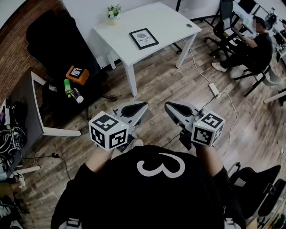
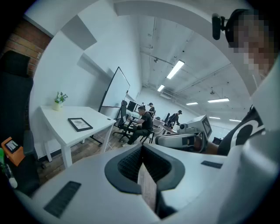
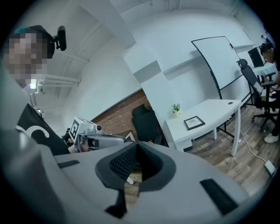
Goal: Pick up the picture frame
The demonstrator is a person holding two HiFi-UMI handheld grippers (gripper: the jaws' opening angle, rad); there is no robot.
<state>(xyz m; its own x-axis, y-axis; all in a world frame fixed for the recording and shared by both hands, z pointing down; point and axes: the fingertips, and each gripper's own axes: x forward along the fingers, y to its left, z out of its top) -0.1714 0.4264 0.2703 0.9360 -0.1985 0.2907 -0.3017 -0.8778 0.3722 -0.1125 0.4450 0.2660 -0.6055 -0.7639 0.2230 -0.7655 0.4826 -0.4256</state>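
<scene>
Near the middle of the one white tabletop (image 1: 172,21), one picture frame (image 1: 144,38) is lying flat, with one potted plant (image 1: 113,12) sitting at its far corner. Two grippers, left gripper (image 1: 144,106) and right gripper (image 1: 168,106), are hovering well apart from it, fingers pressed together and empty. Arriving closed, they are risking shoving the frame off an edge.

head view: overhead, steeply down | gripper views: low, roughly level, forward | shared: far white table (image 1: 165,22) bearing picture frame (image 1: 143,38)
</scene>
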